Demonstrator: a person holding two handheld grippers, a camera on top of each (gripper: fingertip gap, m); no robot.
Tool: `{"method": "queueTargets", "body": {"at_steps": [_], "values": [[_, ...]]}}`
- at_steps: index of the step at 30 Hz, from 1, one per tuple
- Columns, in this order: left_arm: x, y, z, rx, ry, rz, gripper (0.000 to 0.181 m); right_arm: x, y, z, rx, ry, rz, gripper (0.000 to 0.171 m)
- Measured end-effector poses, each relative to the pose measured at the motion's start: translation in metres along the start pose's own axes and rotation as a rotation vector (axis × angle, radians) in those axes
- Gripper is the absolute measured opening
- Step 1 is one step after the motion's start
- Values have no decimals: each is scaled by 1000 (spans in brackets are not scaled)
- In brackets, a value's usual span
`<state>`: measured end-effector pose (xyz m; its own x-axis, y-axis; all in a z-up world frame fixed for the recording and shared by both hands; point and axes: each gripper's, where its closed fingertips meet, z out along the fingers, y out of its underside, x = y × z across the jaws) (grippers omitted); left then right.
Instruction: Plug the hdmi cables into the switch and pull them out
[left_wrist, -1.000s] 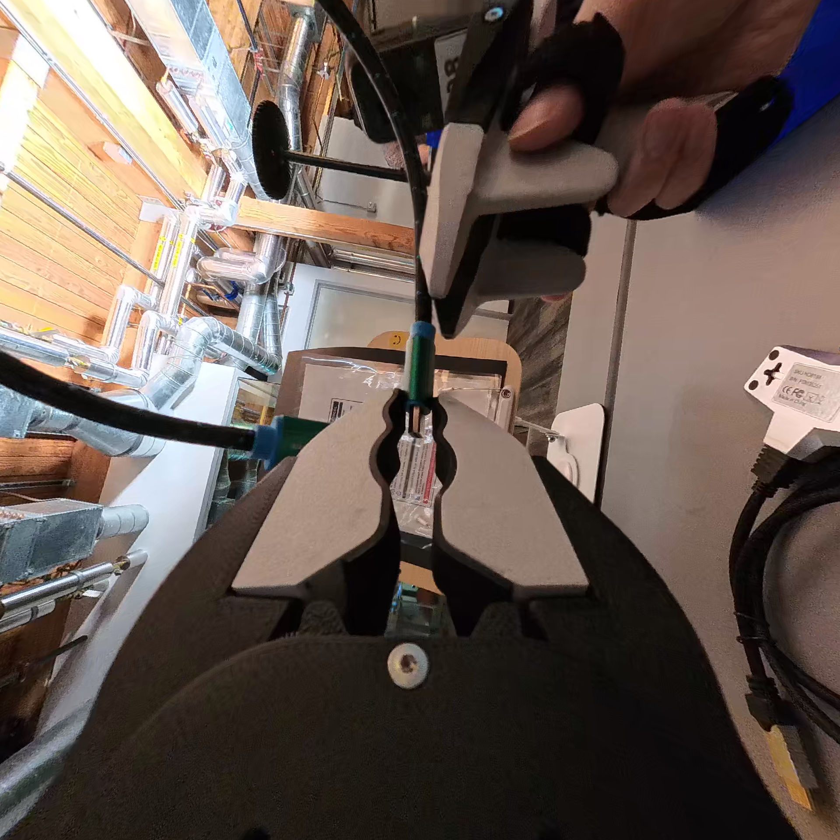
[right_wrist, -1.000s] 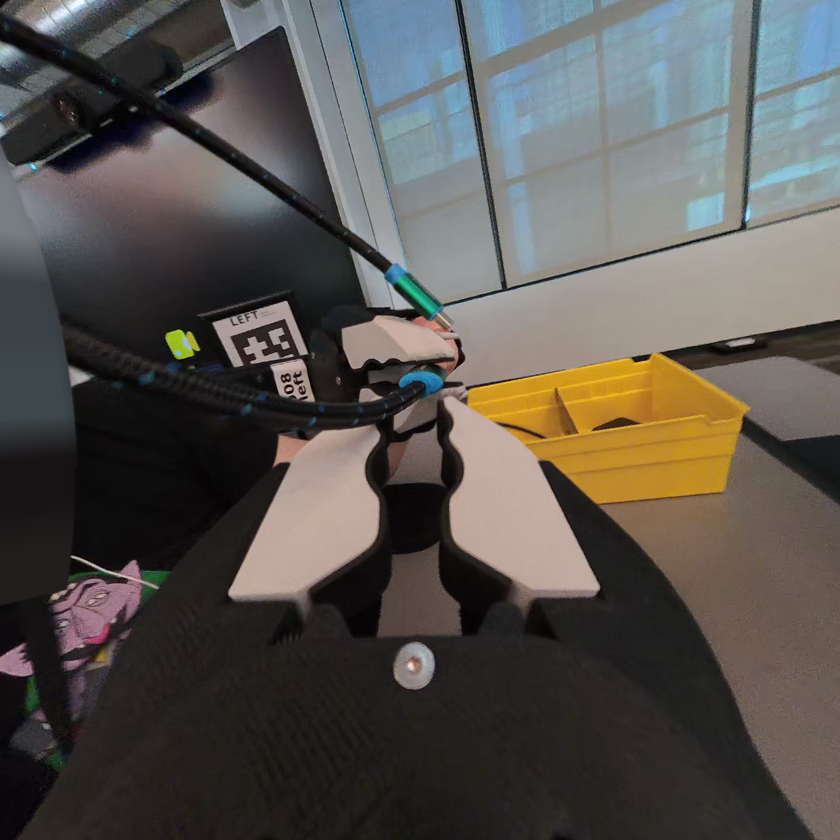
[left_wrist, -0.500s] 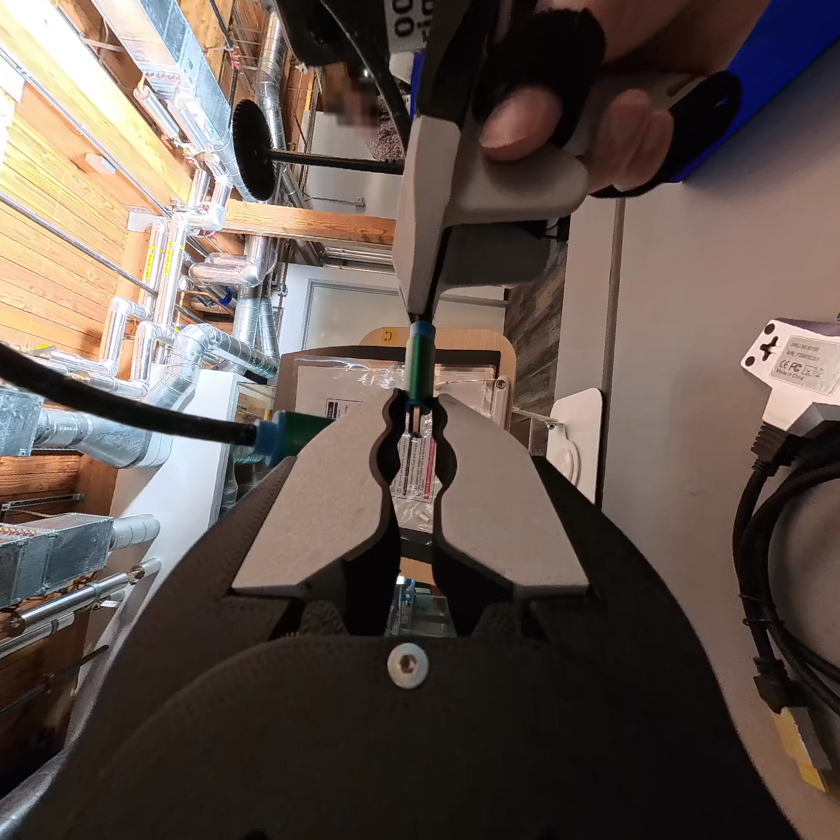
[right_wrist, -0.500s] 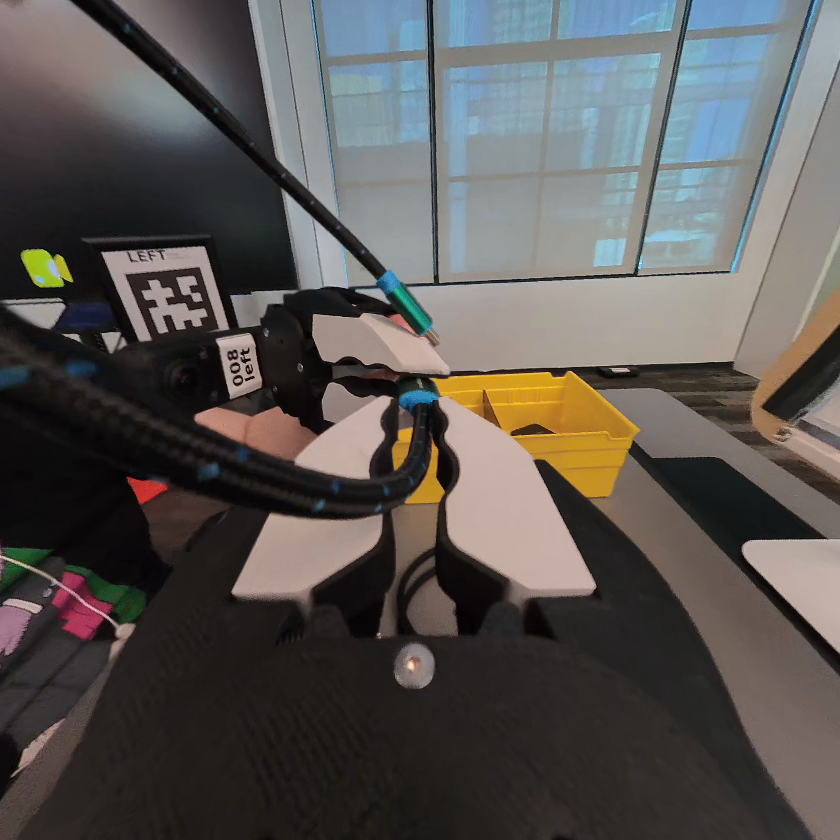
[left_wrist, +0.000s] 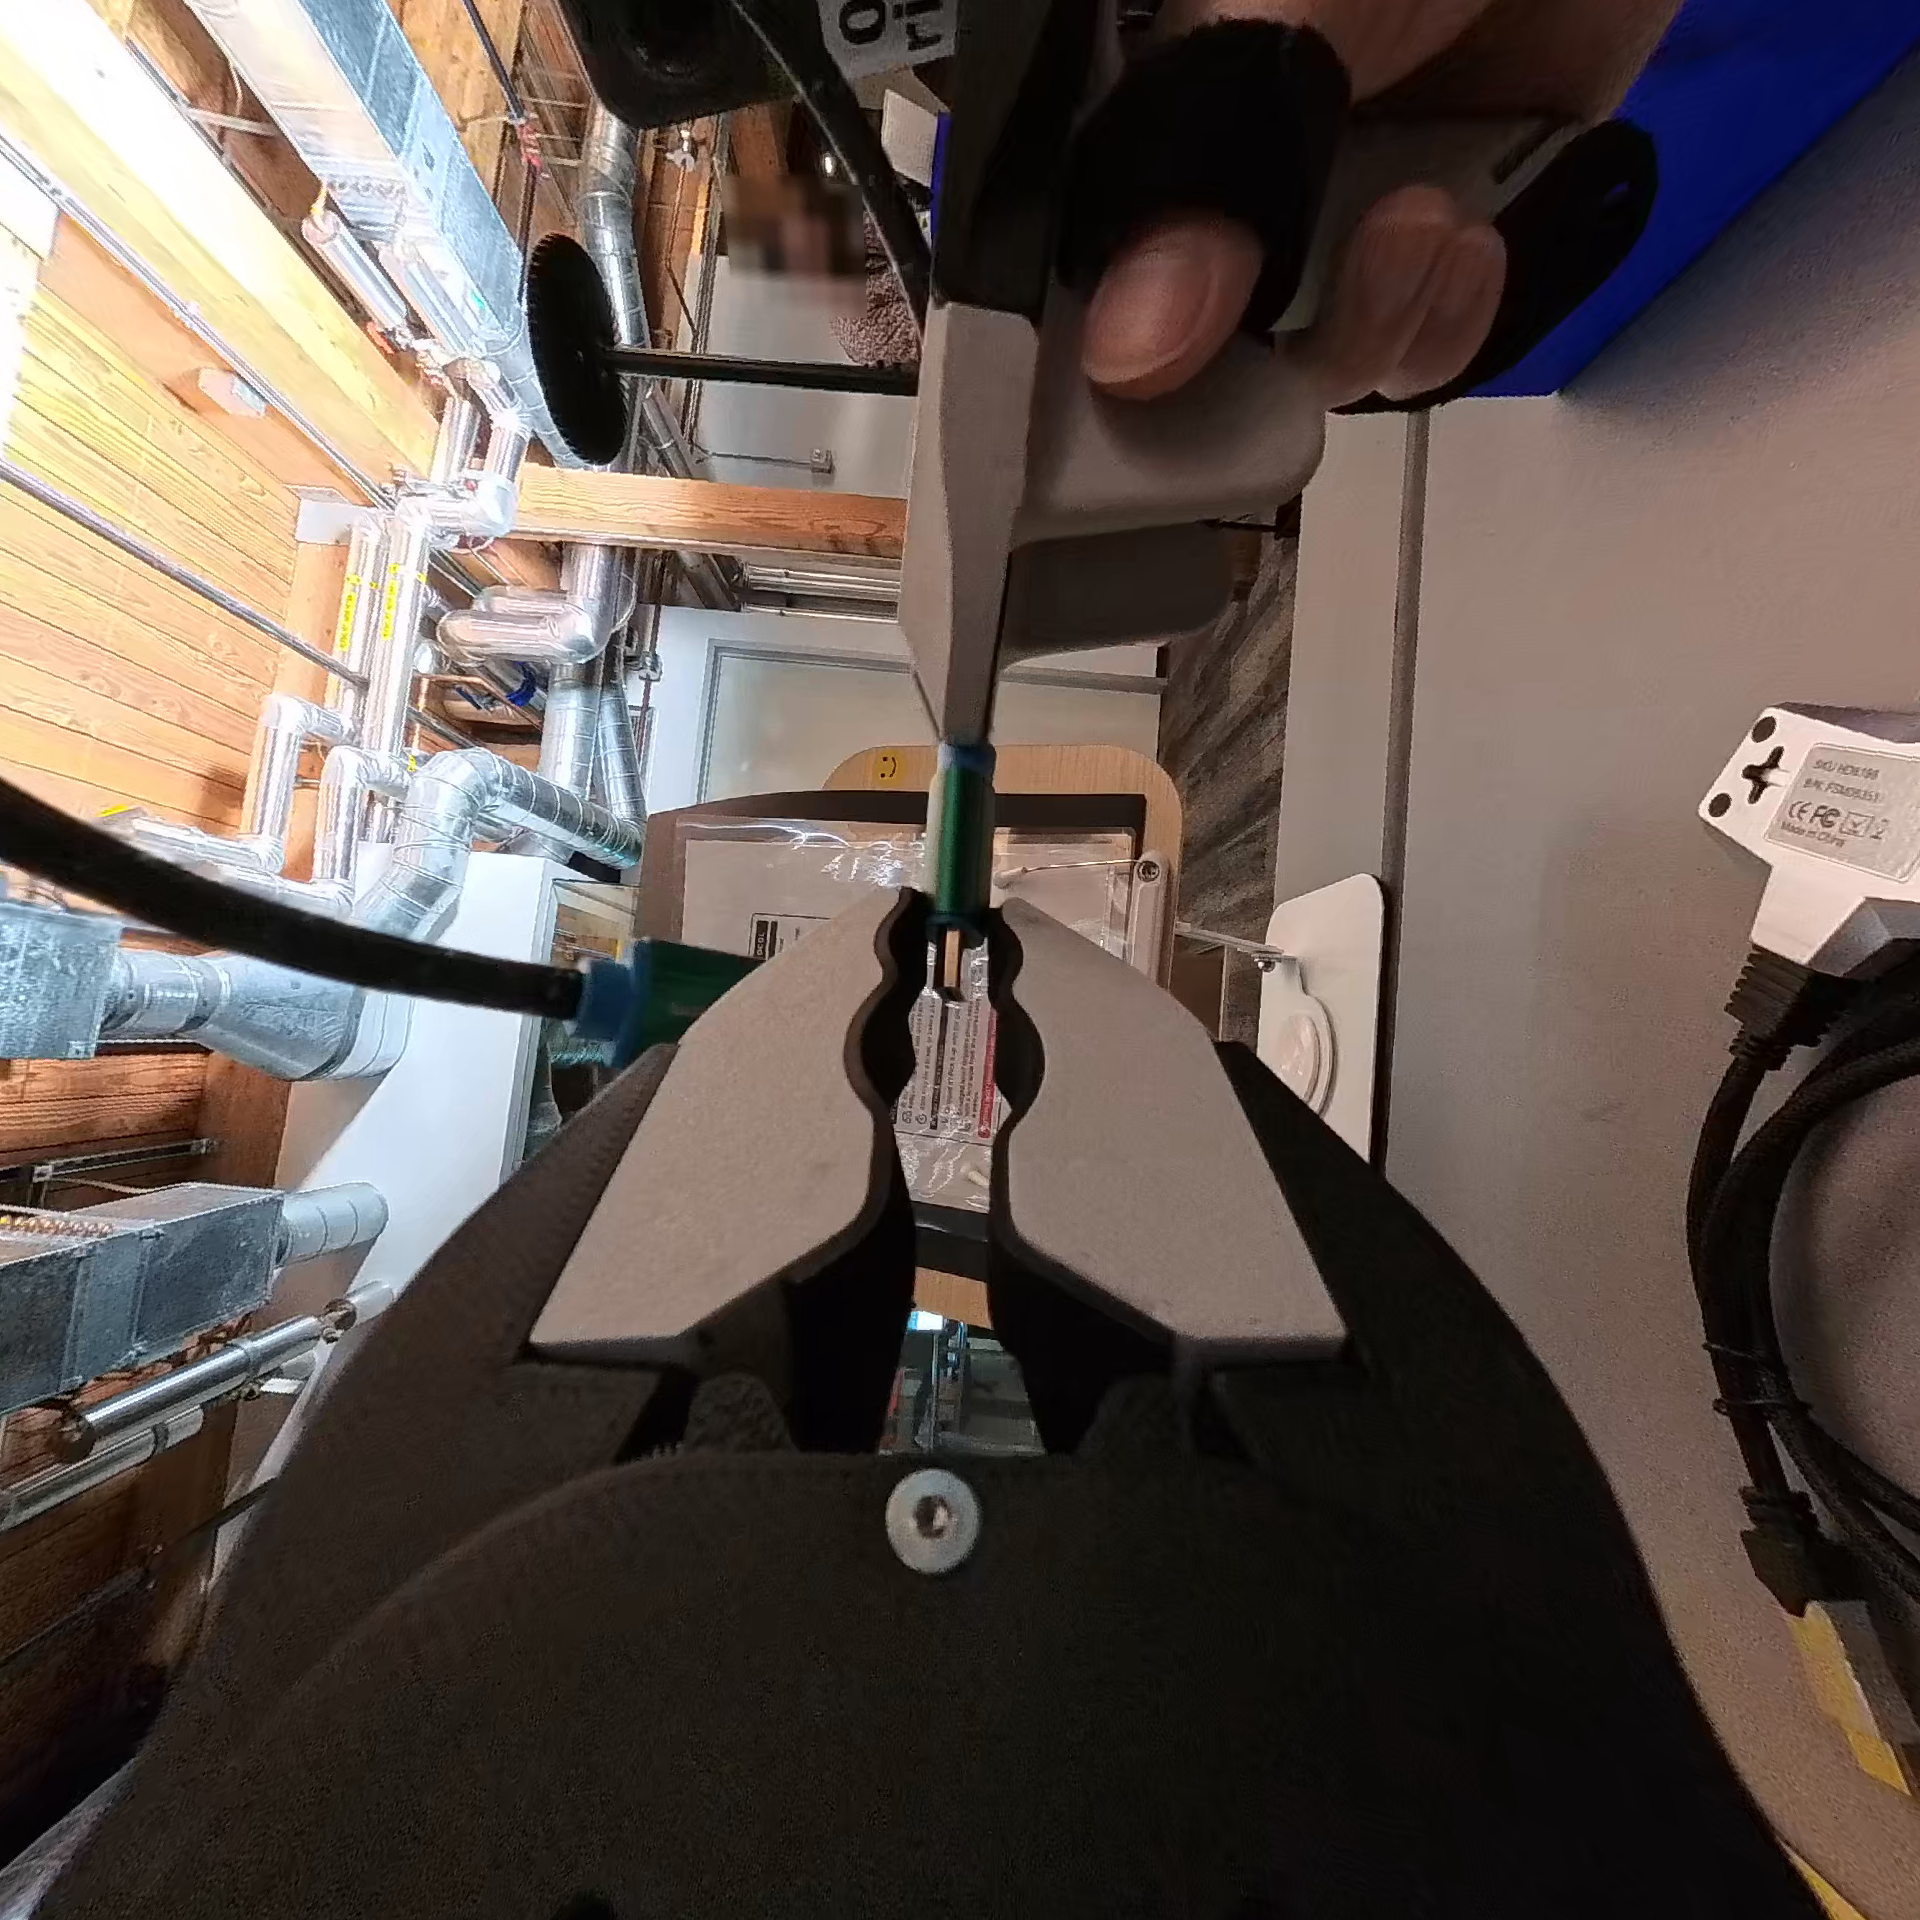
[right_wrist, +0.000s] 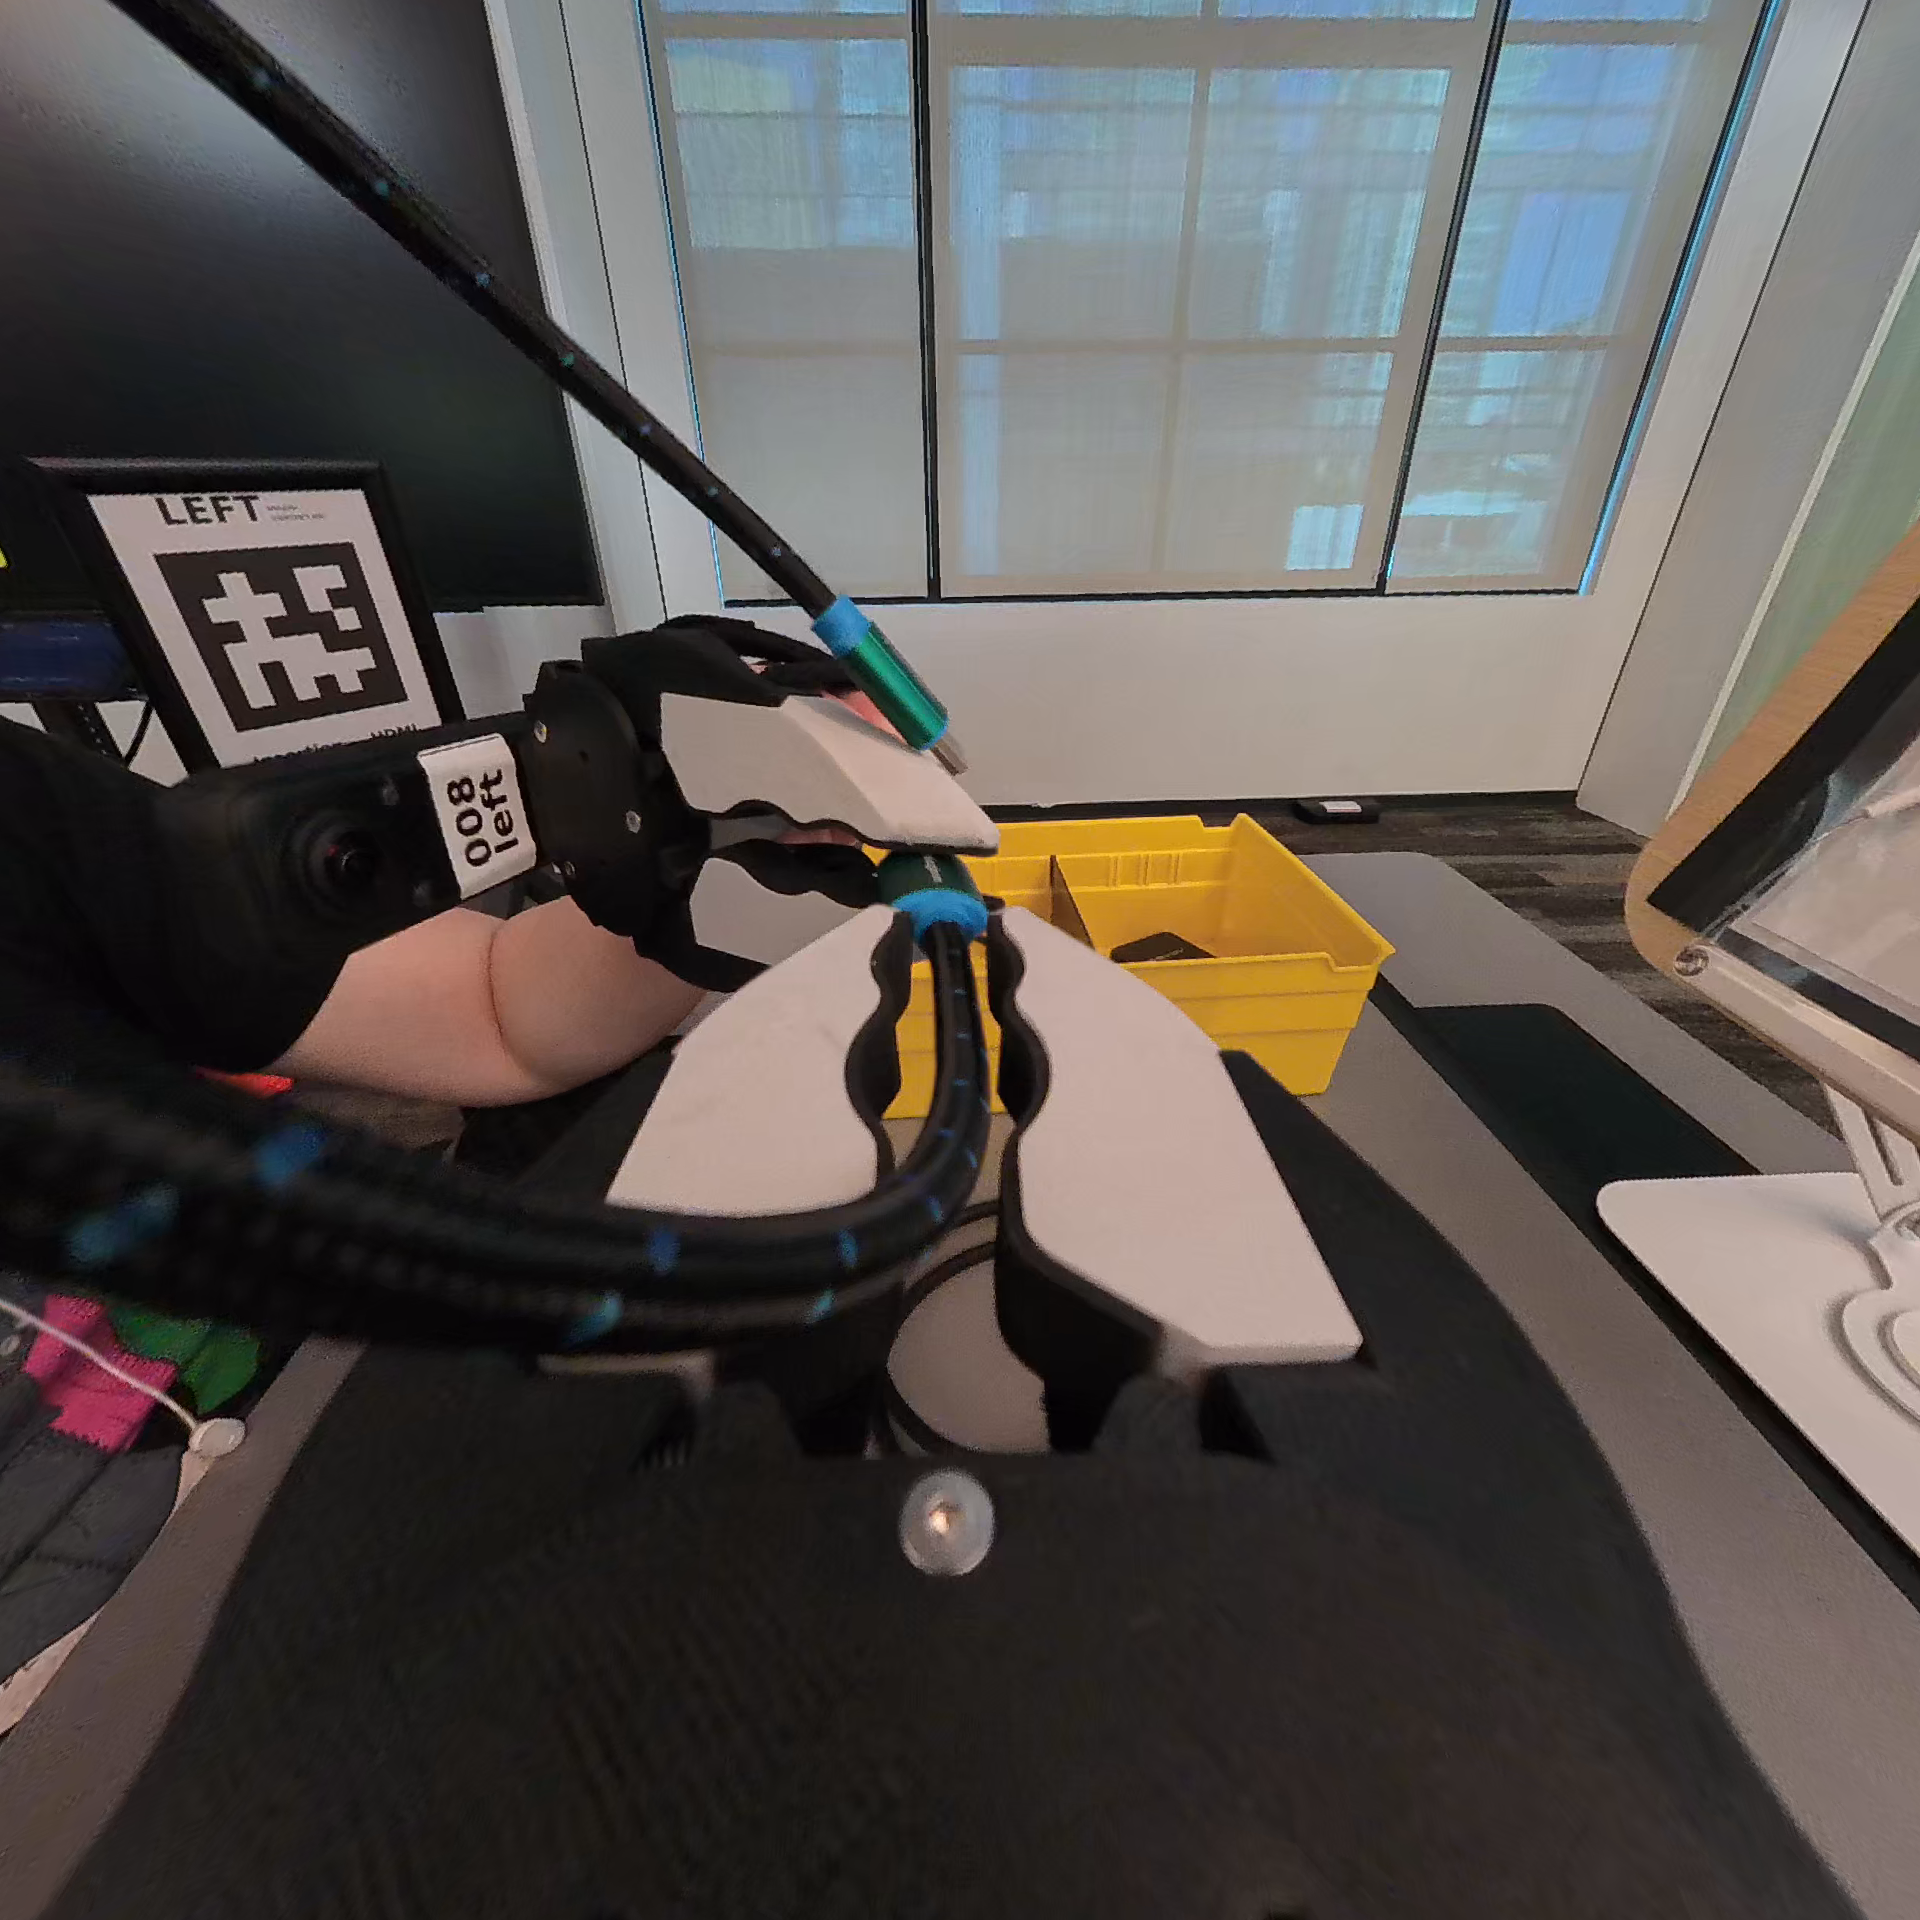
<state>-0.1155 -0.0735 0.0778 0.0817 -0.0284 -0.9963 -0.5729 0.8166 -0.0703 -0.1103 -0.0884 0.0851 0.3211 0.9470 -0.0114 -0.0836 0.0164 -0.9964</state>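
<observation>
Left wrist view, nearest first: the left gripper (left_wrist: 951, 925) has its fingers drawn narrow, with the metal tip of a green plug (left_wrist: 958, 852) standing between the fingertips. Whether the pads actually press on it cannot be told from this view. The right gripper (left_wrist: 961, 717) comes in from above and meets the blue collar end of the same plug; a hand (left_wrist: 1288, 239) in a black fingerless glove works it. A second green plug (left_wrist: 665, 1003) with its black cable (left_wrist: 260, 914) passes just left of the left gripper's left finger.

On the grey table (left_wrist: 1558, 727), at the right edge, lies the silver switch (left_wrist: 1829, 842), with black cables (left_wrist: 1766, 1247) running from it toward the near side. It is well apart from both grippers.

Right wrist view, nearest first: the right gripper (right_wrist: 940, 920) is nearly closed around a black braided cable (right_wrist: 961, 1049), just behind the plug's blue collar (right_wrist: 940, 914). Just beyond, the left gripper (right_wrist: 914, 831) holds that plug's far end. The other plug (right_wrist: 894, 675) hangs free above it. Farther off on the table sits a yellow bin (right_wrist: 1247, 987), and a window (right_wrist: 1143, 291) fills the far wall.
</observation>
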Motion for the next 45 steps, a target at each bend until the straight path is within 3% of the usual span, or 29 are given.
{"method": "queueTargets", "body": {"at_steps": [12, 20, 24, 45], "values": [[7, -1, 1, -6, 24, 13, 10, 0, 7, -1, -36, -30, 23, 11], [23, 1, 7, -55, 37, 128, 10, 7, 23, -6, -69, -60, 31, 11], [16, -4, 3, -12, 27, 75, 10, 1, 16, -6, -7, -96, 51, 11], [8, -13, -3, 59, 2, 33, 10, -10, 9, -7, -79, -77, -59, 13]]}}
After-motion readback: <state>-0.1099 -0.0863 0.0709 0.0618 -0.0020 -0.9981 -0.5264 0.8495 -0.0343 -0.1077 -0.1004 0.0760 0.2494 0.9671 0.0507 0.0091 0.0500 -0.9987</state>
